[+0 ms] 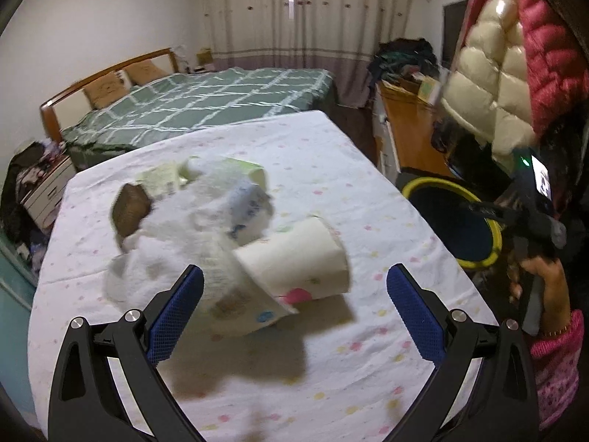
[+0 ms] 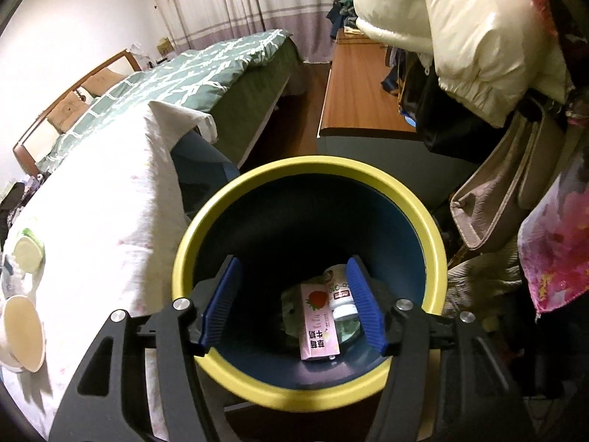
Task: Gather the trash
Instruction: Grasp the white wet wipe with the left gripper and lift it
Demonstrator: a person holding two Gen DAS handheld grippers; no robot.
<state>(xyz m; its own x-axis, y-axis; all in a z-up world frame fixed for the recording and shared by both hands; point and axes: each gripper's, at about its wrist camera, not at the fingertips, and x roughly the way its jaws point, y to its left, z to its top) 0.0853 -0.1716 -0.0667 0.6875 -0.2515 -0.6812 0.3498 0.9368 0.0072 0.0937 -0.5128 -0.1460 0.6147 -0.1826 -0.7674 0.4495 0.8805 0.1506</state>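
Trash lies heaped on the table's dotted white cloth (image 1: 331,154): a paper cup (image 1: 294,254) on its side, crumpled white wrapping (image 1: 165,258), a blue-and-white wrapper (image 1: 246,210) and a green carton (image 1: 243,169). My left gripper (image 1: 294,269) hovers open just short of the cup, its blue pads (image 1: 176,313) clear of it. My right gripper (image 2: 292,261) is open and empty over the yellow-rimmed blue bin (image 2: 416,199). Down in the bin lie a pink strawberry milk carton (image 2: 318,324) and a white bottle (image 2: 340,294).
The bin (image 1: 423,184) stands on the floor off the table's right edge. A person's hand (image 1: 545,276) holds the right gripper there. Padded jackets (image 2: 478,29) and a bag (image 2: 497,191) hang close to the right. A green bed (image 1: 206,99) lies beyond the table.
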